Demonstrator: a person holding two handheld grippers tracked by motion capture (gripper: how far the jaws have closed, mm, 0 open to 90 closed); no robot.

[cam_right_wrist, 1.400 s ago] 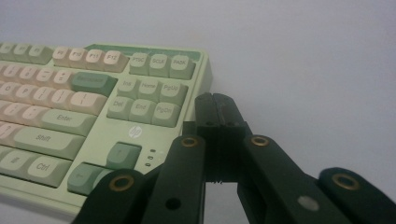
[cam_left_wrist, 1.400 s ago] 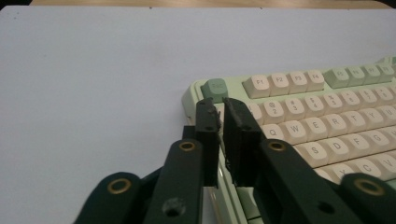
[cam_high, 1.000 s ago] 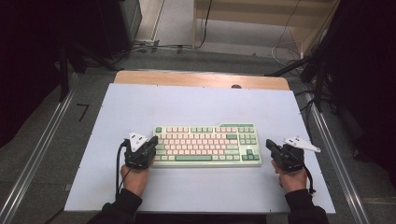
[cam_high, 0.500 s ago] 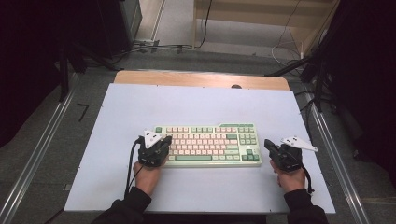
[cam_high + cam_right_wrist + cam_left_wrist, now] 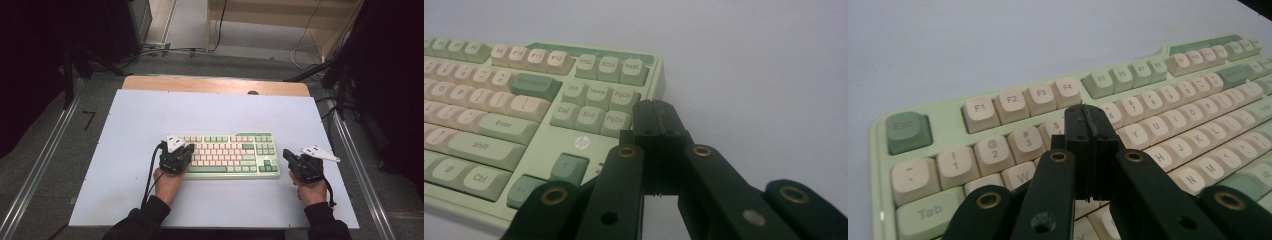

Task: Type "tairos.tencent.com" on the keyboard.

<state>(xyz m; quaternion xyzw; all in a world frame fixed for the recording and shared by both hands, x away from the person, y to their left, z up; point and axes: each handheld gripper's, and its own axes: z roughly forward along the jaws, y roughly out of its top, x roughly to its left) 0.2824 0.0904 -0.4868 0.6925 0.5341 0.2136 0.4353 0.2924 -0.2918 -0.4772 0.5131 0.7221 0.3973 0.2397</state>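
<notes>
- Keyboard (image 5: pixel 227 155) sits mid-desk (image 5: pixel 210 112), near the front edge.
- Left hand-held gripper (image 5: pixel 186 148) clenched, empty, over the left keys.
- Right hand-held gripper (image 5: pixel 287 154) clenched, empty, just beside the keyboard's right end.

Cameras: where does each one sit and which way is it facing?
High view: above the person's side, looking forward and down on the table; both forearms and hands show.
Left gripper view: on the left gripper, over the keyboard near its left end.
Right gripper view: on the right gripper, by the right end.
All share the keyboard.
</notes>
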